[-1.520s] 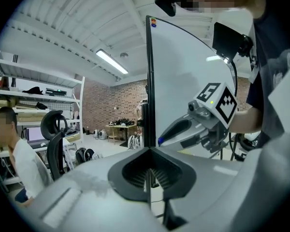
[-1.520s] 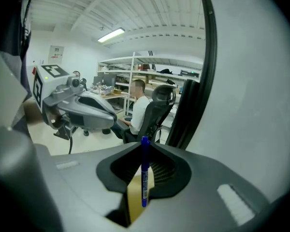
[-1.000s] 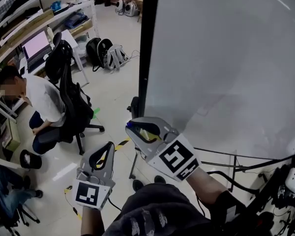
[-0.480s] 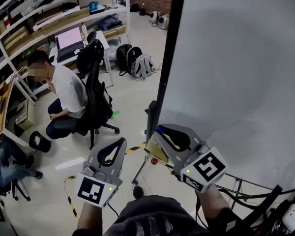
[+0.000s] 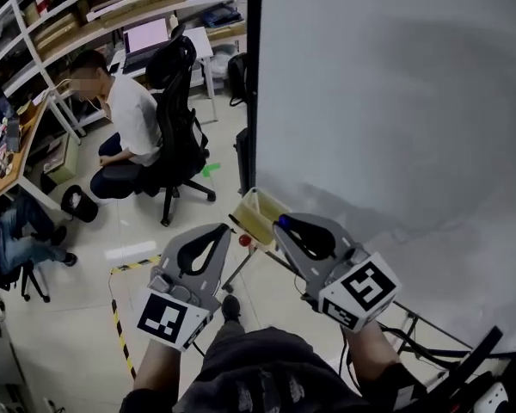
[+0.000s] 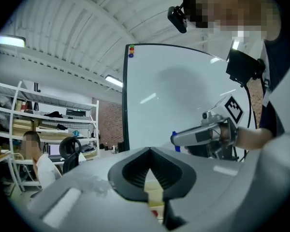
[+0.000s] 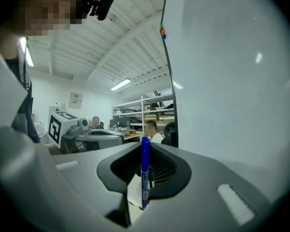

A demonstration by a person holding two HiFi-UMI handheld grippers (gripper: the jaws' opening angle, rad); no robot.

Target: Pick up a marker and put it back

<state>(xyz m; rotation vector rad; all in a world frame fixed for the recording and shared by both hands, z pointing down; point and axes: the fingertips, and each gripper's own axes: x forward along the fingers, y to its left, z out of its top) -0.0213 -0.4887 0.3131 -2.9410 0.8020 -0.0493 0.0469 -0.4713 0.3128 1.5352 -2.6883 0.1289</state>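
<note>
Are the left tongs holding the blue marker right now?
No, the left tongs are closed on nothing; the blue marker stands clamped in the right tongs.

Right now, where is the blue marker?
The blue marker is clamped in the right gripper, close to the whiteboard; in the head view it sits just right of the yellow tray.

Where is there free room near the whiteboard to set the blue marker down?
The yellow tray at the lower left corner of the whiteboard looks bare inside, just ahead of the right tool holding the blue marker. The floor between whiteboard and office chair is open. The gap to the left tool is tight.
</note>
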